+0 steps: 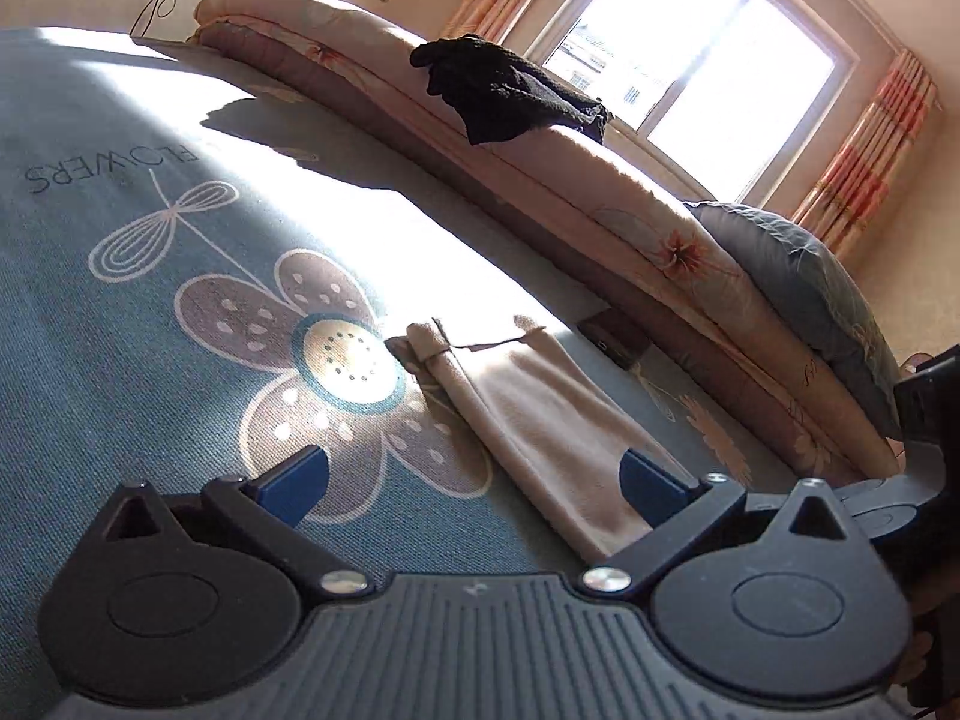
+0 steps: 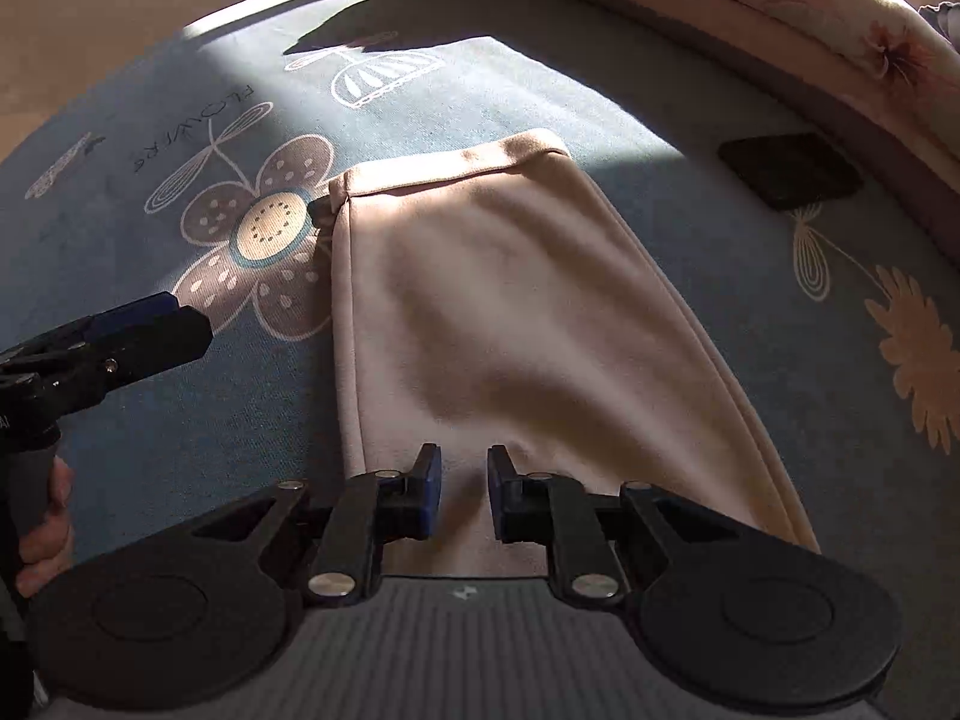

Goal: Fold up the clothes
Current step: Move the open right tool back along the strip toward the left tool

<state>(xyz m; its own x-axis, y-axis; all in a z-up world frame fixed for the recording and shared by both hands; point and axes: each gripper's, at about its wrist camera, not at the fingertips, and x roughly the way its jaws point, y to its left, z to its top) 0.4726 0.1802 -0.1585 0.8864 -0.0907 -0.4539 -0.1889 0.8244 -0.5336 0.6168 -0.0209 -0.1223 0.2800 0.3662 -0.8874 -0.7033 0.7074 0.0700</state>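
Sunlit window point(image 1: 690, 60) with striped curtains point(image 1: 864, 162) above a floral-quilted bed point(image 1: 600, 192).

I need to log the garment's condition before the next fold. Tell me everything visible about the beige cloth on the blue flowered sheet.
The beige soft knit garment lies flat on the blue flower-printed sheet, folded into a long panel with doubled side edges. A hemmed band runs across its far end, with a small tab at one corner. It widens toward the right gripper, whose narrowly parted fingers hover over its near end; contact is unclear. Sunlight crosses the far part; soft creases shade the middle.
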